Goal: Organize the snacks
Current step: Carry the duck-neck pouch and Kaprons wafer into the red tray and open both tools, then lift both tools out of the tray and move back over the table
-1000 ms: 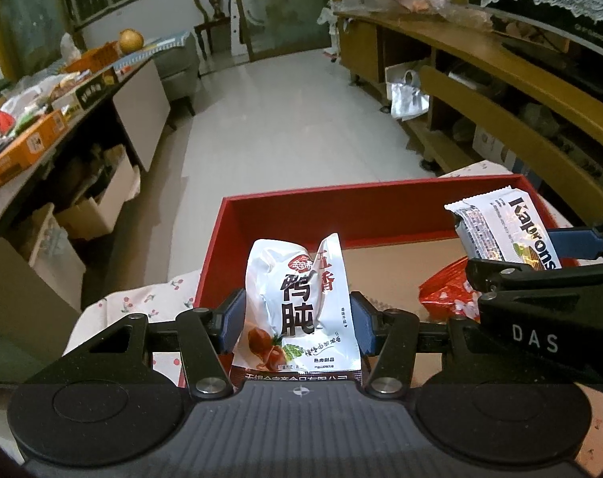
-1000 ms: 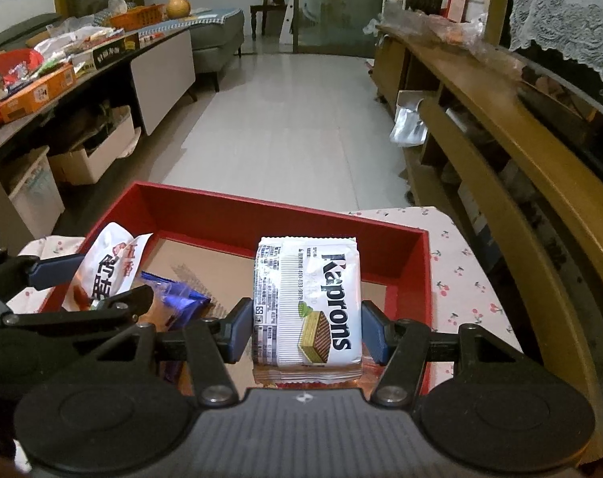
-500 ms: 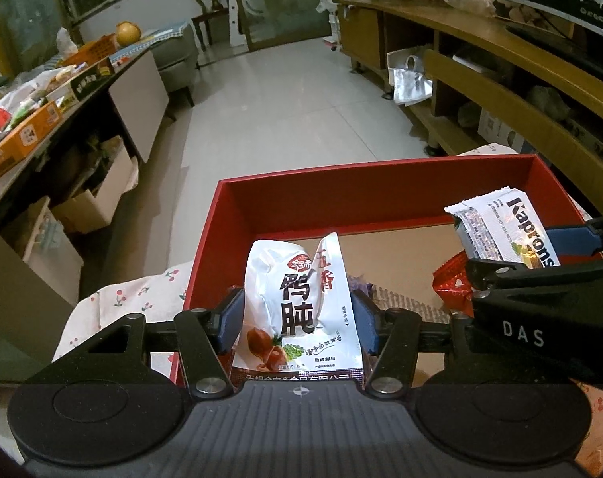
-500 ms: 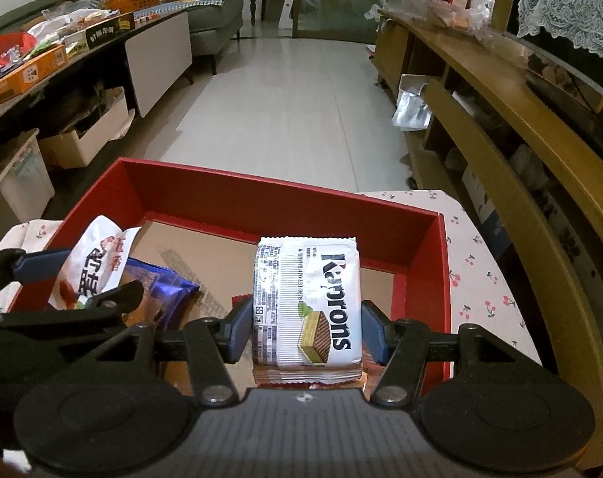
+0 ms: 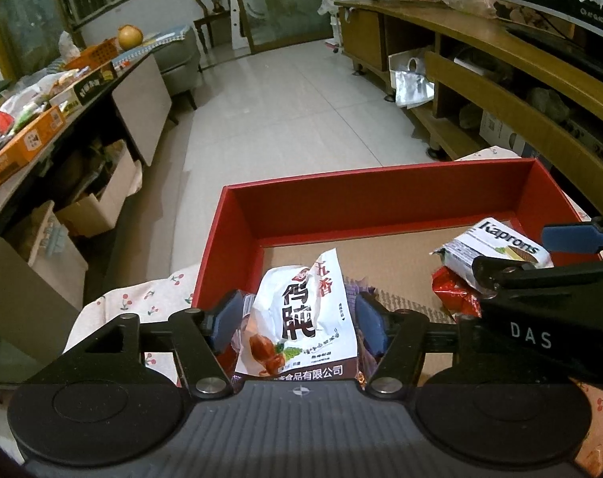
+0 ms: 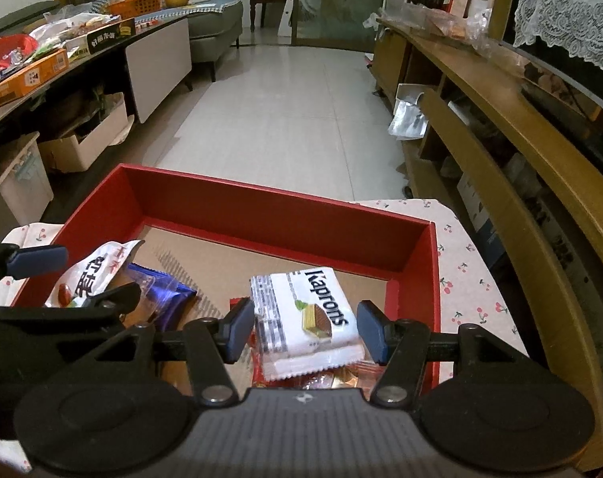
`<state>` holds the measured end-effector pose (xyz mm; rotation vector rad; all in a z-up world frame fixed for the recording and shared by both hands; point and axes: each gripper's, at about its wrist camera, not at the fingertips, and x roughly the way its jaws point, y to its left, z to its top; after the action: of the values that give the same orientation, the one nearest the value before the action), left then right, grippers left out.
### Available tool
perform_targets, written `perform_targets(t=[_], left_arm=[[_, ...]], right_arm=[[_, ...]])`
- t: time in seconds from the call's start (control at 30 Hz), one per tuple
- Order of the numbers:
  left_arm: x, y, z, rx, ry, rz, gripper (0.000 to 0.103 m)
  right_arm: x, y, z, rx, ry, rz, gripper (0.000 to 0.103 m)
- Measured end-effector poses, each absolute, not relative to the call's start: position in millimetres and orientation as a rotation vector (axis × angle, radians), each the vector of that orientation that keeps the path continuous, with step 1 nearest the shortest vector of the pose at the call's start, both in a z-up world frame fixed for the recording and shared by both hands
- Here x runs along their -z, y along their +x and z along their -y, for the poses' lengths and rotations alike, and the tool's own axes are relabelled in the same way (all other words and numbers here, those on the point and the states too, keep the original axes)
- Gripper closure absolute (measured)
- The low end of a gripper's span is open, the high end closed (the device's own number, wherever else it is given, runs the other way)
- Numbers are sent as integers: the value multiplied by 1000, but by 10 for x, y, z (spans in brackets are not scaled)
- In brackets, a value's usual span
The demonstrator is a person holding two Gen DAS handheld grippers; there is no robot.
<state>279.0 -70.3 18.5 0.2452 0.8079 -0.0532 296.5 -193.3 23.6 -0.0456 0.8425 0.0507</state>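
Note:
A red box (image 5: 373, 177) with a cardboard floor lies in front of both grippers. My left gripper (image 5: 297, 322) has its jaws opening around a white pouch (image 5: 301, 314) with Chinese print. The pouch stands in the box's near left corner, and both pads are just off its sides. My right gripper (image 6: 304, 328) is shut on a white Kaprons wafer pack (image 6: 305, 310), which is tipped back onto a red packet (image 6: 261, 362). A blue-purple packet (image 6: 162, 294) lies between the two snacks. In the left wrist view the right gripper (image 5: 536, 253) holds the Kaprons pack (image 5: 496, 245) at the right.
The box sits on a cherry-print cloth (image 6: 472, 279). A long wooden shelf unit (image 6: 520, 151) runs close along the right. A cluttered low counter (image 6: 42, 63) with storage boxes under it lines the left. Tiled floor (image 6: 285, 111) stretches beyond the box.
The left jaws have spread away from the white pouch, which now leans free. The Kaprons pack has tipped from upright to leaning back on the red packet.

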Motion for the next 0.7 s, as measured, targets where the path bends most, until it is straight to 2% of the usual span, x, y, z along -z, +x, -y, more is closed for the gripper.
perform_targets(t=[0.7], left_arm=[[-376, 2707, 706, 58, 226, -776, 18]], right_arm=[[-414, 2767, 1997, -34, -55, -794, 28]])
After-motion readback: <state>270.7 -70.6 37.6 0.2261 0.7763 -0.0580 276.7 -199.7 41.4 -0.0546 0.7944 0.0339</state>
